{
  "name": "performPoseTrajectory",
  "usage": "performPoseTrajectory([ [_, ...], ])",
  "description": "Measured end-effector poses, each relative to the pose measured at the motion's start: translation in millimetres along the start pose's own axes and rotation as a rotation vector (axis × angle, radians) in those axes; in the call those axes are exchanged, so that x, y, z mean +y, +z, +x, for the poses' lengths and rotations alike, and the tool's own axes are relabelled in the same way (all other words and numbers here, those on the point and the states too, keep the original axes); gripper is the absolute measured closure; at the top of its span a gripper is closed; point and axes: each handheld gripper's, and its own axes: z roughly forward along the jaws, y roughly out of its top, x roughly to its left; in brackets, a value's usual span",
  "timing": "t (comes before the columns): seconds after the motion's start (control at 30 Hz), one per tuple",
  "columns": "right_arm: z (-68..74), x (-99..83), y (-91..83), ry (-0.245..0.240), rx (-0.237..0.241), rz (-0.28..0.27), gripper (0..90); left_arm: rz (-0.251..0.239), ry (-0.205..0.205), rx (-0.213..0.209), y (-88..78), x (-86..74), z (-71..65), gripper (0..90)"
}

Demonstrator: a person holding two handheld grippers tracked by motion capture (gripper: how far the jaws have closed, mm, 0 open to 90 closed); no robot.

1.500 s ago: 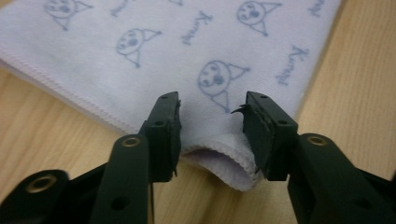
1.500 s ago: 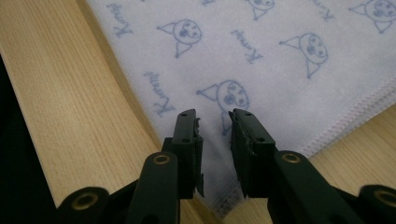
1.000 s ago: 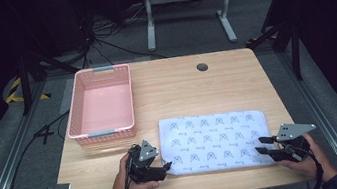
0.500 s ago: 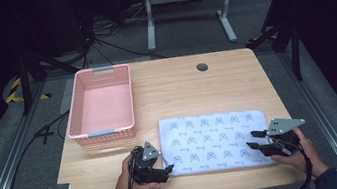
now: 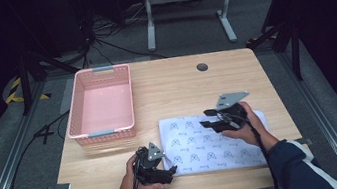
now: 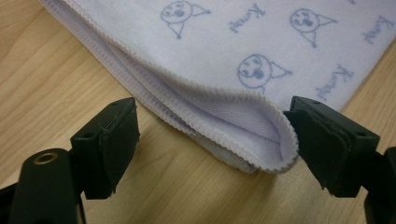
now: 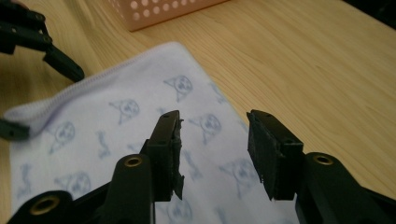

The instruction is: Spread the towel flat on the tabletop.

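A pale lilac towel [image 5: 204, 147] with small blue face prints lies folded flat on the front part of the wooden table [image 5: 181, 92]. My left gripper [image 5: 170, 172] is open at the towel's front left corner. In the left gripper view [image 6: 212, 126] the jaws stand wide apart with the folded, stitched corner of the towel [image 6: 224, 60] between them, touching neither pad clearly. My right gripper [image 5: 204, 119] hovers open over the towel's far middle edge. Between its jaws [image 7: 214, 135] I see only the printed towel [image 7: 116, 126] below. The left gripper [image 7: 49, 102] shows at that view's upper left.
An empty pink perforated basket [image 5: 101, 133] stands at the table's left, just behind the towel; its wall [image 7: 159, 9] shows in the right gripper view. A round cable hole [image 5: 202, 66] sits near the far edge. Bare wood lies to the right of the basket.
My right gripper has moved from the towel's right end leftward and away from me, over the towel's middle far edge. The left gripper has stayed at the front left corner.
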Motion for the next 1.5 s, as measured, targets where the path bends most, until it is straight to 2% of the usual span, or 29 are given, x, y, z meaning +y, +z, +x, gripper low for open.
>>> performPoseTrajectory([
  [0.03,3.4,12.5,23.3,-0.01,-0.003,0.034,53.6,-0.013,0.002,0.004,-0.6,-0.1,-0.6,19.1],
  [0.07,3.4,12.5,23.3,-0.01,-0.003,0.034,53.6,-0.021,0.01,-0.002,-3.4,0.3,-1.3,19.1],
  [0.2,10.6,26.6,59.9,-0.009,0.028,0.09,51.8,-0.071,-0.011,-0.027,-12.1,1.5,-1.4,19.5],
  [0.23,12.0,28.9,66.9,-0.011,0.041,0.088,51.7,-0.065,-0.018,-0.026,-12.0,1.3,-1.6,19.5],
  [0.3,14.7,33.6,78.8,-0.012,0.034,0.091,51.6,-0.05,-0.019,-0.032,-8.3,1.2,-2.6,19.4],
  [0.37,16.1,38.2,90.4,0.021,0.063,0.091,49.3,-0.032,-0.012,-0.02,-4.4,2.2,-4.9,19.5],
  [0.43,16.9,41.5,99.3,0.025,0.053,0.095,46.3,-0.027,-0.013,-0.012,-1.8,1.6,-4.6,19.8],
  [0.47,17.1,43.2,103.8,0.042,0.066,0.098,44.8,-0.014,-0.014,-0.003,-0.6,0.7,-2.8,20.1],
  [0.5,17.3,45.0,108.0,0.048,0.065,0.101,44.1,-0.005,-0.03,-0.002,1.2,-1.5,-1.3,20.1],
  [0.53,17.3,47.3,113.9,0.055,0.057,0.109,43.8,-0.017,-0.033,0.0,1.6,-2.7,-1.5,19.0],
  [0.63,17.0,49.7,126.4,0.073,0.06,0.127,42.4,-0.015,-0.021,0.016,2.1,-2.9,-3.2,18.9],
  [0.67,16.9,49.9,130.4,0.076,0.056,0.137,41.1,-0.001,0.0,0.029,2.3,-2.4,-4.8,18.9],
  [0.8,17.8,50.4,142.6,0.073,0.03,0.171,39.8,-0.001,0.011,0.037,3.0,-1.8,-5.9,19.6],
  [0.9,18.7,50.1,147.5,0.072,0.027,0.194,40.5,0.001,0.012,0.032,2.2,-1.3,-5.6,25.6],
  [0.97,16.3,50.1,152.9,0.087,0.043,0.213,44.7,0.006,0.017,0.028,0.1,-0.2,-4.6,35.0],
  [1.0,15.2,50.8,152.9,0.087,0.055,0.217,49.1,0.003,0.002,0.024,-0.6,-0.6,-3.6,37.5],
  [1.03,15.2,50.8,152.9,0.087,0.055,0.217,49.1,0.003,0.002,0.024,-0.6,-0.6,-3.6,41.9],
  [1.07,14.4,51.8,153.1,0.084,0.064,0.22,51.9,0.003,0.008,0.013,-2.0,0.2,-1.0,41.9],
  [1.1,14.6,53.5,153.6,0.087,0.068,0.228,56.1,-0.002,-0.01,0.005,-2.6,-0.2,0.5,51.6],
  [1.17,17.0,56.9,154.5,0.072,0.074,0.248,63.4,0.008,-0.013,-0.01,-4.3,0.2,4.5,59.8],
  [1.23,18.2,59.5,155.2,0.07,0.082,0.265,69.1,-0.004,-0.03,-0.017,-4.3,-0.9,6.3,68.3],
  [1.3,19.5,61.8,155.3,0.052,0.083,0.276,73.8,-0.002,-0.027,-0.02,-4.9,-1.1,7.3,73.2],
  [1.5,22.6,66.3,155.5,0.02,0.077,0.279,78.3,0.002,-0.015,-0.026,-7.3,-2.4,8.0,77.6],
])
